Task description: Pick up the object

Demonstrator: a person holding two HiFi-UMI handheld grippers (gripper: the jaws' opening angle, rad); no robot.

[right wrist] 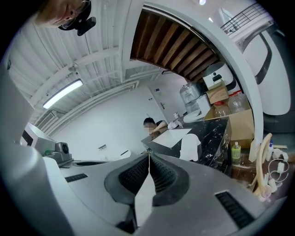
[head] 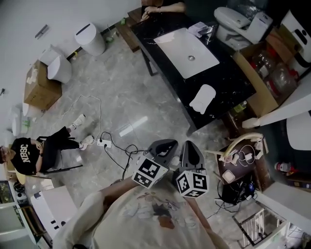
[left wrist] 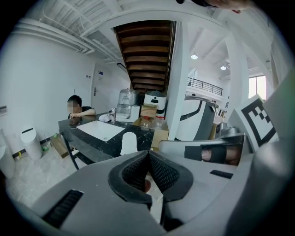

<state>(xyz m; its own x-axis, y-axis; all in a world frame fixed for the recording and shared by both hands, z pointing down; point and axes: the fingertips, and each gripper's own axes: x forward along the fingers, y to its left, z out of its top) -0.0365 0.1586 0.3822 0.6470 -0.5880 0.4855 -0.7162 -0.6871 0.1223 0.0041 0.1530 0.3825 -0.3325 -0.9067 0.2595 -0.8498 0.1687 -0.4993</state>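
Note:
A flat white object (head: 202, 98) lies near the close end of a black marble table (head: 232, 78), beside a white rectangular basin (head: 187, 51). Both grippers are held low in front of the person, well short of the table and over the floor. My left gripper (head: 164, 144) is shut, its ribbed pads meeting at the tips with nothing held. My right gripper (head: 190, 146) is next to it, also shut and empty. In the left gripper view the white object (left wrist: 128, 143) shows beyond the left gripper (left wrist: 148, 152). The right gripper view shows the white object (right wrist: 189, 147) past the right gripper (right wrist: 148, 155).
A person sits at the table's far end (head: 160, 7); another sits on the floor at the left (head: 34, 153). Cables and a power strip (head: 103, 143) lie on the floor. Cardboard boxes (head: 39, 87), toilets (head: 238, 22) and a cluttered stand (head: 240, 158) ring the area.

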